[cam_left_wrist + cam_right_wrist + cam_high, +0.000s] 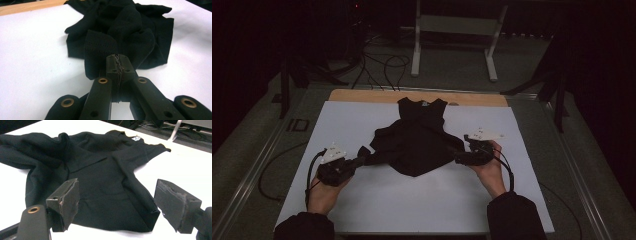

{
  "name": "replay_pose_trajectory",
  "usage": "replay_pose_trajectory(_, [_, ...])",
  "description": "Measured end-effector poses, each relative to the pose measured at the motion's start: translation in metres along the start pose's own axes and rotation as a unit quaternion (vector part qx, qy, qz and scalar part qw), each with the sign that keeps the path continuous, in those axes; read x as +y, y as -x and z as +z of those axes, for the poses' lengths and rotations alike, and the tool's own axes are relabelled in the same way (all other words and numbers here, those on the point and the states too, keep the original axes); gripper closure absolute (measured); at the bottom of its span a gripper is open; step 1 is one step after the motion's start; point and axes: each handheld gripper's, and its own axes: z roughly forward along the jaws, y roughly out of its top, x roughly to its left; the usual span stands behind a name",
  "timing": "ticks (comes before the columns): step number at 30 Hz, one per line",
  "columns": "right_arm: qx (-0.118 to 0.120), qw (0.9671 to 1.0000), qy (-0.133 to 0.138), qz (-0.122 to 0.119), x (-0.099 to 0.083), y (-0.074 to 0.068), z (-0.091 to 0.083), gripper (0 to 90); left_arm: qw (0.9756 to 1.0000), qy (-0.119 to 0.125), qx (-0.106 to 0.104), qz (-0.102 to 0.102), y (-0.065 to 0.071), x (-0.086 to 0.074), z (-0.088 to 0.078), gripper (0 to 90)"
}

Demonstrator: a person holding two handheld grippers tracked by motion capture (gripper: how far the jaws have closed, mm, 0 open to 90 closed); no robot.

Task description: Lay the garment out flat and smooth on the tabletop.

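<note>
A black garment (417, 140) lies crumpled on the white table (422, 200), spread between the two grippers. The left hand (323, 192) reaches forward from the near edge, angling the left gripper (117, 65) toward the cloth; its jaws are pressed together on a fold of the garment's edge, which bunches up just ahead of their tips. The right hand (490, 167) holds the right gripper (116, 206) level, pointing inward. Its jaws stand spread wide, with the garment's near corner lying between and just beyond them, untouched.
</note>
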Motion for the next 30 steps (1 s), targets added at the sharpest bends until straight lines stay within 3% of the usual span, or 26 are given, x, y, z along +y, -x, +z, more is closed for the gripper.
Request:
replay_pose_trajectory(4, [0.001,1.0000,0.000,-0.001,0.000,0.000,0.000,20.8,0.9999,-0.001,0.004,-0.011,-0.002,-0.013,-0.010,89.2])
replay_pose_trajectory(10, [0.001,1.0000,0.000,-0.001,0.001,-0.002,0.001,20.9,0.9998,-0.003,0.011,-0.016,-0.004,-0.019,-0.016,89.2])
replay_pose_trajectory(30, [0.004,1.0000,-0.002,-0.008,0.001,-0.004,0.003,20.9,0.9980,-0.041,0.027,-0.039,-0.013,-0.046,-0.015,88.9])
